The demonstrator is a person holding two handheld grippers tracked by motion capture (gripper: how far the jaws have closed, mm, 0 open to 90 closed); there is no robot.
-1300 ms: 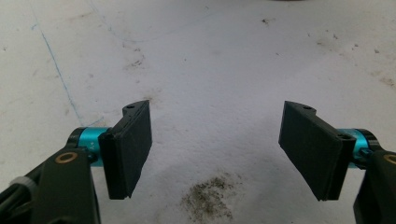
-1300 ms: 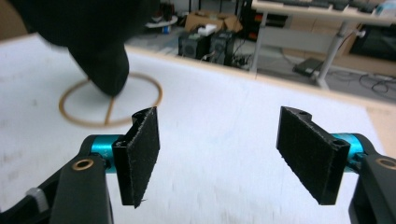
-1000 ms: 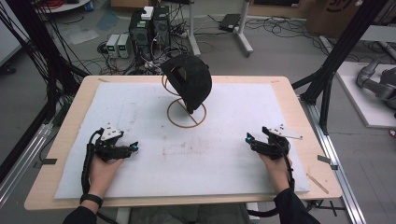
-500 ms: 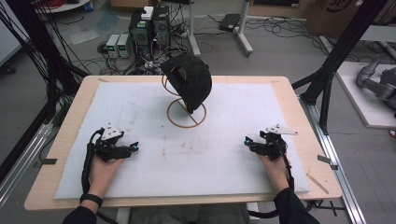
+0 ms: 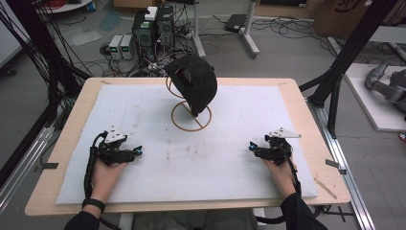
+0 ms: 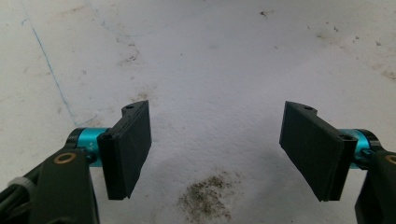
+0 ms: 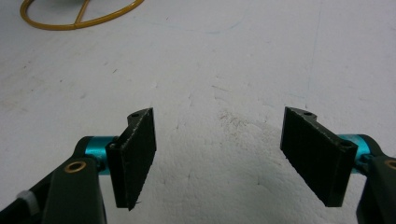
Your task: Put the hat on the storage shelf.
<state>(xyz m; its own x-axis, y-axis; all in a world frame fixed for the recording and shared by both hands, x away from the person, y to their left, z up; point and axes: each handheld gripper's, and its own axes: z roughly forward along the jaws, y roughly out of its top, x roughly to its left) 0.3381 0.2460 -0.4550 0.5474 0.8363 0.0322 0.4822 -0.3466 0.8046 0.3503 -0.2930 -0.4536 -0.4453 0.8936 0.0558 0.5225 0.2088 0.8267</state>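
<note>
My right tool [image 5: 256, 149] has edged inward — little else moves. Both it and my left tool [image 5: 135, 153] gape wide, empty, on the table [image 5: 297, 100]; the black cap [image 5: 194, 81] on its stand sits beyond, untouched.

right gripper [image 5: 252, 146]: i see it sitting a little closer to the mat's middle than a second ago, shifted slightly inward from the right edge.
grey plate [image 5: 284, 133]: on top of the right gripper, it tips differently now, showing as a pale wedge.
</note>
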